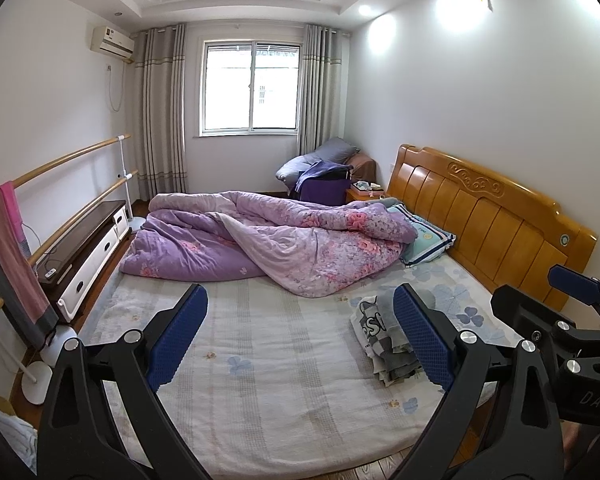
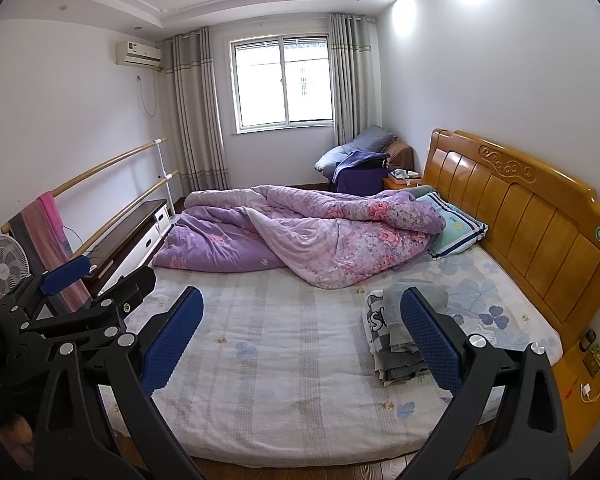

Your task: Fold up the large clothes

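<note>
A small stack of folded grey and white clothes [image 1: 380, 340] lies on the bed's right side, also in the right wrist view [image 2: 396, 336]. My left gripper [image 1: 300, 336] is open and empty, held above the bed's near edge, left of the stack. My right gripper [image 2: 302, 336] is open and empty at about the same height. The right gripper shows at the right edge of the left wrist view [image 1: 572, 320]; the left gripper shows at the left of the right wrist view [image 2: 80, 300]. Neither touches the clothes.
A rumpled purple floral quilt [image 1: 268, 240] lies across the far half of the bed [image 1: 260, 380]. A striped pillow [image 1: 424, 240] sits by the wooden headboard [image 1: 500, 224]. A TV cabinet [image 1: 84, 248], wooden rails with a pink towel [image 1: 12, 248] and a fan [image 2: 4, 268] stand left.
</note>
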